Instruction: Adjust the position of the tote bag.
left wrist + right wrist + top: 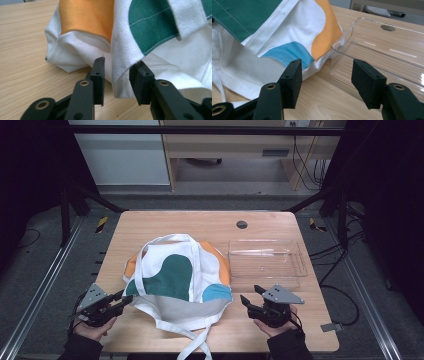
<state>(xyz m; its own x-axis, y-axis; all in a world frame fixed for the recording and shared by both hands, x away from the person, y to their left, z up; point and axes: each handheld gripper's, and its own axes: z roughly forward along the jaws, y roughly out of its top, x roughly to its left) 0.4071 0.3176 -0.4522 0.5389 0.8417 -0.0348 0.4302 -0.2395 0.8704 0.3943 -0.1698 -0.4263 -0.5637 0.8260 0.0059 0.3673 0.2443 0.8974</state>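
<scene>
A cloth bag (177,280), white with green, orange and blue patches, lies crumpled at the middle of a pale wood table (150,222), its straps trailing toward 6 o'clock over the near edge. At the bag's 3 o'clock a clear plastic tray (267,256) sits just beside it. A dark round grommet (242,224) is set in the tabletop near 12 o'clock.

The left gripper (125,300) is at the bag's 8 o'clock corner. In the left gripper view its jaws stand partly open with a folded white edge of the bag (120,57) between them; the pads are close to the cloth, but a firm pinch cannot be told.

The right gripper (252,295) sits at the bag's 4 o'clock, near the tray's front edge. In the right gripper view its jaws gape wide with bare table between them, the bag (274,37) beyond one jaw and the tray (387,47) beyond the other; it holds nothing.

Around the table runs a dark frame with metal rails on a grey floor. At 12 o'clock stand a white panel and a wooden desk, with cables hanging at 1 o'clock.
</scene>
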